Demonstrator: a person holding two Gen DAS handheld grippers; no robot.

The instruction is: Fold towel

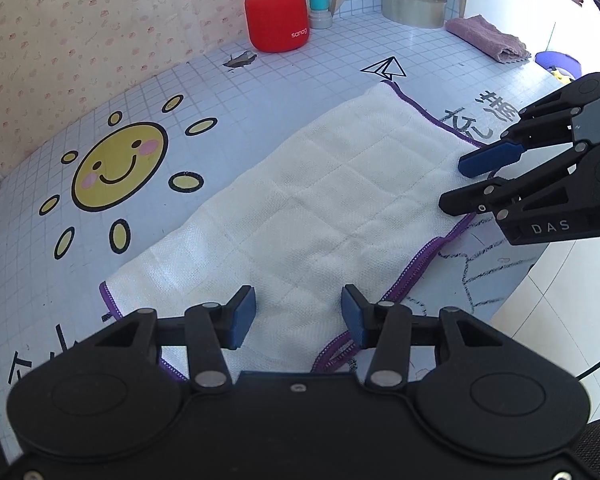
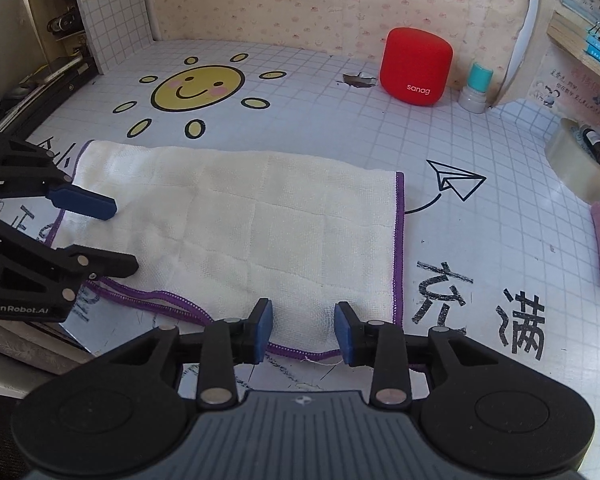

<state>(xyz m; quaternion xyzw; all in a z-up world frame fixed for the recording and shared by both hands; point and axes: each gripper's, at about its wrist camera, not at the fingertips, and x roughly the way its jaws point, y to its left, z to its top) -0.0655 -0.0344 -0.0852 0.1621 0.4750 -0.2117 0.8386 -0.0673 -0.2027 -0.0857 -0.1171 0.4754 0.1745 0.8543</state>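
A white towel (image 1: 320, 200) (image 2: 240, 232) with a purple hem lies flat on the grid-patterned table, doubled over, with two hem lines showing at one near corner. My left gripper (image 1: 298, 312) (image 2: 112, 236) stands open over the towel's near edge at one end, blue pads apart, cloth beneath them. My right gripper (image 2: 303, 328) (image 1: 460, 182) is open over the near edge at the other end. A small bulge of cloth sits between its pads, which do not press on it.
A red speaker (image 1: 277, 20) (image 2: 416, 65), a teal-capped bottle (image 1: 320, 8) and a tape roll (image 1: 414, 6) stand along the back. A folded pink cloth (image 1: 488, 38) lies near the table's far corner. The table edge (image 1: 516, 292) runs close beside the towel.
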